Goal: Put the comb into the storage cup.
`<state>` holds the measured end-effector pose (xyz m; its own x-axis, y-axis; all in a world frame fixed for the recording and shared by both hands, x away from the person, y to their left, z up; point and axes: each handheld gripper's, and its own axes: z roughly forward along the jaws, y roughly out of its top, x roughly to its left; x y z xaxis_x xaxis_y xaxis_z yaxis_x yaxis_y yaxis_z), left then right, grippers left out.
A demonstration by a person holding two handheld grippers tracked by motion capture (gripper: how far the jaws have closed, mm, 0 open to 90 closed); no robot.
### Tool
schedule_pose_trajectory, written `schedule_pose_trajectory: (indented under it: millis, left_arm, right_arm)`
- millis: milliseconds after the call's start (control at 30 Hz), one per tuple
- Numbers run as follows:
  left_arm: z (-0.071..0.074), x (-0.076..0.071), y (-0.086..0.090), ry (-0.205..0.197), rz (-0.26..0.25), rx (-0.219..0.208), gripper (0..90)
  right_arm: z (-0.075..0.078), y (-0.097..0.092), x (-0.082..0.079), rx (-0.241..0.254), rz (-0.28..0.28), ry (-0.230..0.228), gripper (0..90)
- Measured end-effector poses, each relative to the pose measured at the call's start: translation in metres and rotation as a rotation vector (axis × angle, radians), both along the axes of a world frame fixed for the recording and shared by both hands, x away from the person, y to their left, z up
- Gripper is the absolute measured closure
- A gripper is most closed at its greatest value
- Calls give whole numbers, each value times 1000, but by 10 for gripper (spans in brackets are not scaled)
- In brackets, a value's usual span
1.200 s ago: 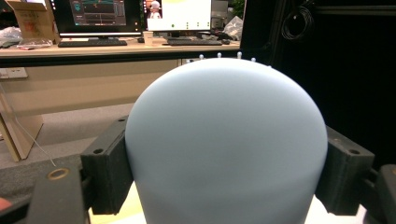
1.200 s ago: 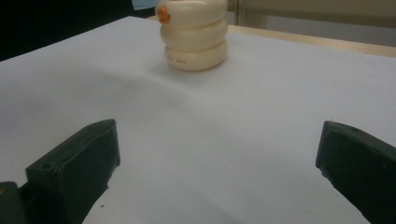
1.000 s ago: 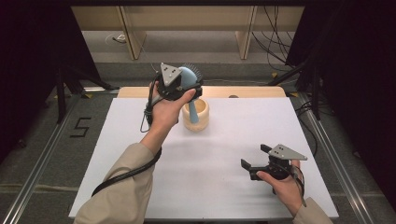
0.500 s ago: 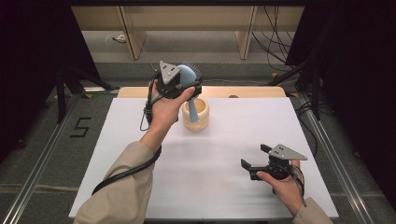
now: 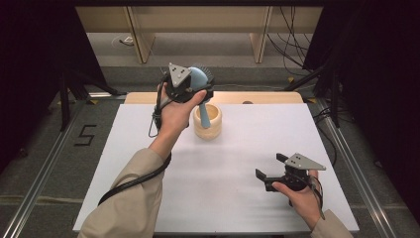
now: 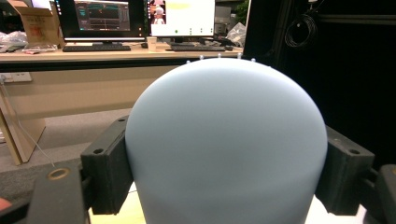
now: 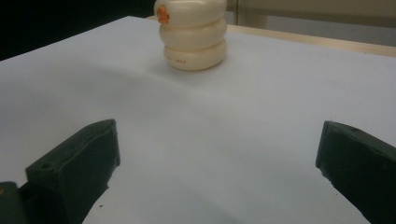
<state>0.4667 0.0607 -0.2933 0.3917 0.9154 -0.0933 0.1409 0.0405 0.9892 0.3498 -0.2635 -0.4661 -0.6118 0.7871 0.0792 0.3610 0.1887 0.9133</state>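
Two grippers are working over the white worktop (image 5: 148, 163). The left gripper (image 5: 190, 85) is hovering above the far edge of the worktop, and its fingers (image 6: 105, 170) are clamping a pale blue brush (image 6: 226, 144) by its rounded head – one finger is pressing on each side of the dome, as the left gripper view is showing up close (small white bristle tips are peeking over the top of it). From above, the brush's handle is running down from the head into a cream holder (image 5: 208, 120), which is standing on the far middle of the worktop, just beside the person's left hand (image 5: 174, 113).

Nearer the front right corner, the right gripper (image 5: 271, 166) is resting in the person's right hand (image 5: 297, 193), low over the worktop and well apart from the holder. Its fingers (image 7: 77, 165) are standing wide – nothing is lying between them but bare white surface – and they are pointing toward the holder, which in the right gripper view is showing as a stack of three rounded rings with an orange mark near the top.
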Motion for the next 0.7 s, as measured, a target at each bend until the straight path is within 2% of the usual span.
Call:
schedule_pose_trajectory:
  millis: [700]
  left_arm:
    - [2,5,2,-3,11,-3,197]
  right_arm:
    - [-1,0,0,1,0,3,5]
